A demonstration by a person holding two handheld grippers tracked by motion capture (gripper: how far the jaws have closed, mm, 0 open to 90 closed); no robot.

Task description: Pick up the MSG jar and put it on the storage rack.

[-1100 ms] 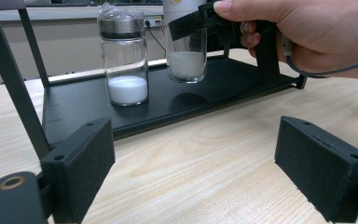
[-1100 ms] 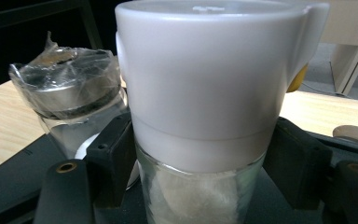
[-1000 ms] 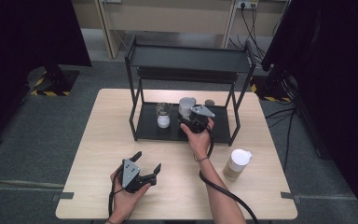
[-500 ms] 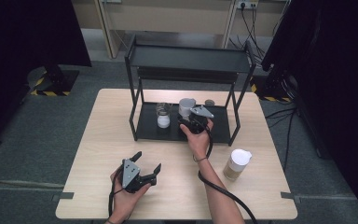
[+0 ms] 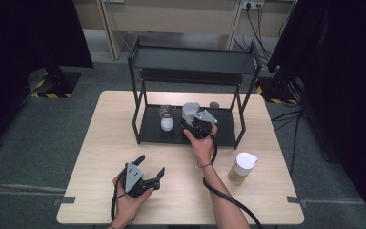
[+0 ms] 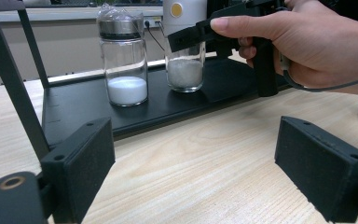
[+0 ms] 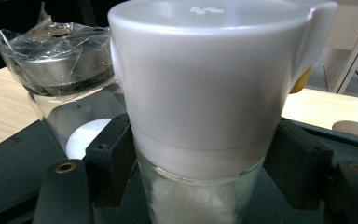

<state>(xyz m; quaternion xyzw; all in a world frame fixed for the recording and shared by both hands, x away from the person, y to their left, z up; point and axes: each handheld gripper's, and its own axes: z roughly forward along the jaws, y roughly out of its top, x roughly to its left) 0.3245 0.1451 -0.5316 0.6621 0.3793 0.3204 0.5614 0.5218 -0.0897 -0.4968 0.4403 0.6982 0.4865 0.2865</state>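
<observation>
A glass jar with a white cap [image 5: 189, 110] and white powder inside stands on the bottom shelf of a black rack [image 5: 193, 59]. My right gripper [image 5: 192, 121] reaches in from the front and is shut on it. In the right gripper view the pads [image 7: 112, 154] press on both sides of the jar [image 7: 205, 93], just under its cap. A second glass jar [image 5: 167, 118], with a plastic-wrapped metal lid, stands to its left. My left gripper [image 5: 150, 164] rests near the table's front edge, open and holding nothing. Its view looks at both jars [image 6: 184, 65] [image 6: 122, 60].
A tall bottle with a white lid [image 5: 242, 168] stands on the table at the front right. A small brown round object [image 5: 214, 104] lies at the back of the rack's lower shelf. The rack's upright posts [image 6: 14, 79] frame the shelf opening.
</observation>
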